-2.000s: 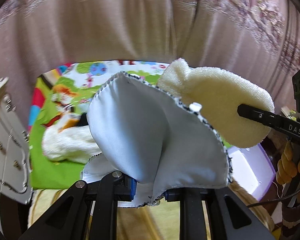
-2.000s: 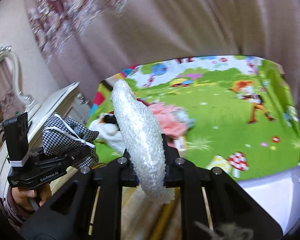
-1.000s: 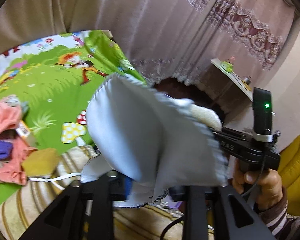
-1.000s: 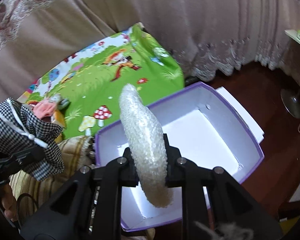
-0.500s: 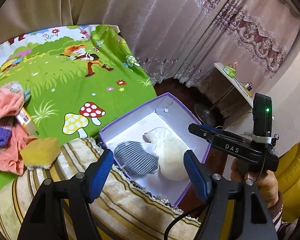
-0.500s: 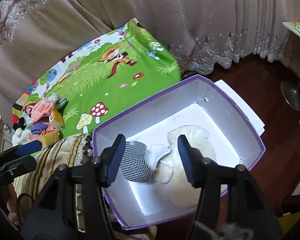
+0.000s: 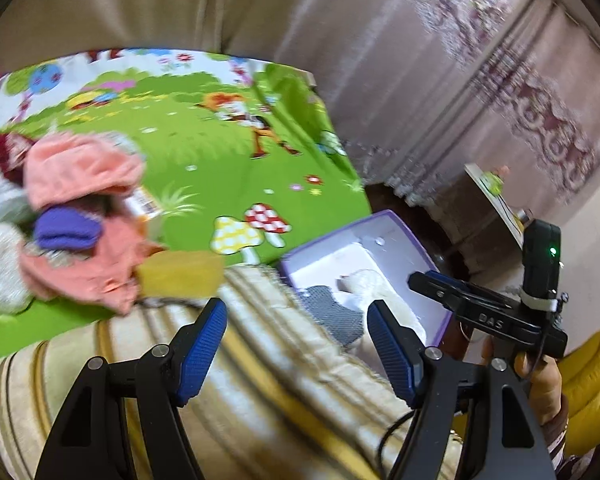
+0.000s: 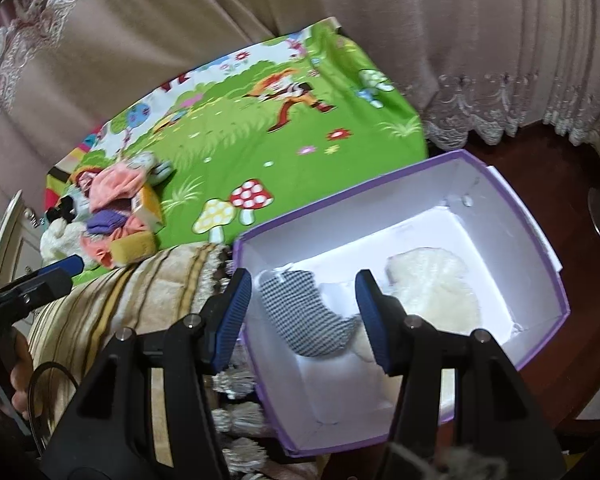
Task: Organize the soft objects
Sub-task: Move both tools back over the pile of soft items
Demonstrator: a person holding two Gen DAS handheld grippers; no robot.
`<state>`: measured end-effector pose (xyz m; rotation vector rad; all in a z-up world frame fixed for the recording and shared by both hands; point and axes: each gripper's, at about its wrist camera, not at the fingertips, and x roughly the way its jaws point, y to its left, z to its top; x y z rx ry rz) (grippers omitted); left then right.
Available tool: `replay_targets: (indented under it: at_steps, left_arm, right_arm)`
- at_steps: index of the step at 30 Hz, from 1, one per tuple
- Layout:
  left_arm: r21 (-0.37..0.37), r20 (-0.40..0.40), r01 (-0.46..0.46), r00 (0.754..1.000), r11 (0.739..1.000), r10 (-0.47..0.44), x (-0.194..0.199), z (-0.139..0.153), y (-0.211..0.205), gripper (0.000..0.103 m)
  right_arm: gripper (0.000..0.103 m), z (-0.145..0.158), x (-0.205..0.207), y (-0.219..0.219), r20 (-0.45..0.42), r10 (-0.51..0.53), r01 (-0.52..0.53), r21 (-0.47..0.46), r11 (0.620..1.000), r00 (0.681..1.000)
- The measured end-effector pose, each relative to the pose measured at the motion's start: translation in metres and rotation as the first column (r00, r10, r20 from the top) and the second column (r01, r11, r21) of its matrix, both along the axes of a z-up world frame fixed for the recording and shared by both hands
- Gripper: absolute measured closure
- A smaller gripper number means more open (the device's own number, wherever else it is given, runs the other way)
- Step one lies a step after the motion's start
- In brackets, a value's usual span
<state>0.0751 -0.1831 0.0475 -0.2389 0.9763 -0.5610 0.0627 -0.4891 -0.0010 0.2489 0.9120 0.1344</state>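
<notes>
Currently: your left tool (image 7: pixel 296 344) and right tool (image 8: pixel 304 312) spread, empty; box (image 8: pixel 540 248) holds checked pouch (image 8: pixel 304 320), cream plush (image 8: pixel 436 288). Next, probably: fetch from pile (image 7: pixel 72 220).

The box (image 8: pixel 542 240) is white inside with a purple rim. In it lie a black-and-white checked pouch (image 8: pixel 306 320) and a cream fluffy piece (image 8: pixel 436 288). Left of the box, the striped beige cloth (image 8: pixel 120 296); beyond it the green cartoon mat (image 8: pixel 260 120) with pink, purple, probably yellow soft things (image 7: pixel 84 216).
</notes>
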Motion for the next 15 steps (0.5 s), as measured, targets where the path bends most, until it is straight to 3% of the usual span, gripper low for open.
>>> replay_targets:
  at_steps: [6,15]
  left_arm:
    - [-0.019,-0.032,-0.083,0.996,0.996,0.082,0.003,-0.01,0.034,0.03]
    - [-0.033,-0.059,-0.178,0.983,0.983,0.176,0.005,-0.018,0.075,0.03]
  right_arm:
    - [0.045,0.0,0.007,0.03,-0.014,0.079,-0.079,0.004,0.997,0.997]
    - [0.032,-0.006,0.025,0.09,-0.053,0.266,-0.265,0.025,0.964,0.962]
